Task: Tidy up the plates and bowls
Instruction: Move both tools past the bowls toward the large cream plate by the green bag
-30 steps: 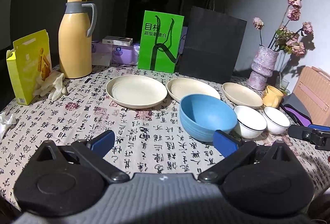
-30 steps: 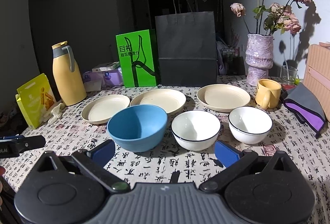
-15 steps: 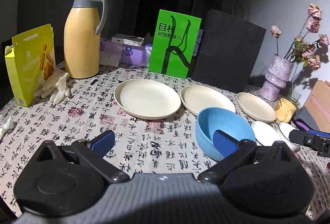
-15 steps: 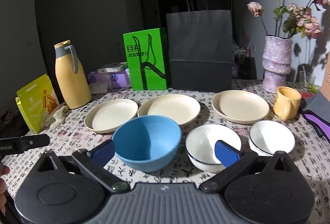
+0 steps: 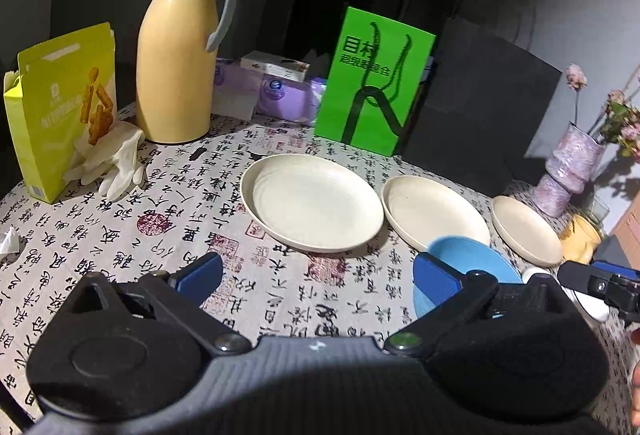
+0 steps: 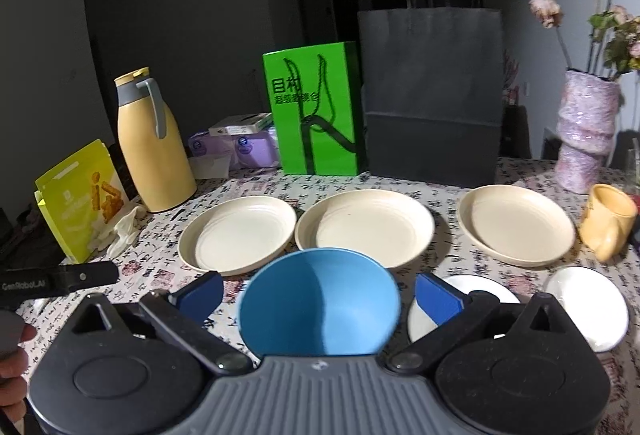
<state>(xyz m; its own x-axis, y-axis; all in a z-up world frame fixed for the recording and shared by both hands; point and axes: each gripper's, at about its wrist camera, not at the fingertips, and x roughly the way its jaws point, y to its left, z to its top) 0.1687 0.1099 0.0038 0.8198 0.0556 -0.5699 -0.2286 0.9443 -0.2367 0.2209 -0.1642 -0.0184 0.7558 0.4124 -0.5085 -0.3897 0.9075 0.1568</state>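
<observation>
Three cream plates stand in a row on the table: left plate (image 5: 316, 207) (image 6: 240, 231), middle plate (image 5: 434, 213) (image 6: 366, 223), right plate (image 5: 526, 231) (image 6: 516, 223). In front of them sit a blue bowl (image 6: 320, 305) (image 5: 470, 267) and two white bowls (image 6: 456, 299) (image 6: 588, 305). My left gripper (image 5: 318, 277) is open over bare tablecloth just short of the left plate. My right gripper (image 6: 318, 295) is open, its blue pads either side of the blue bowl and apart from it. Both hold nothing.
At the back stand a yellow thermos (image 5: 178, 51), a green bag (image 5: 372, 83), a black paper bag (image 6: 432, 95) and a flower vase (image 6: 588, 131). A yellow snack box (image 5: 60, 107) and white gloves (image 5: 116, 159) lie left. A yellow mug (image 6: 608, 221) sits right.
Both grippers have moved forward towards the dishes. The left one has swung left to face the left plate; the right one has closed in on the blue bowl. Both stay open.
</observation>
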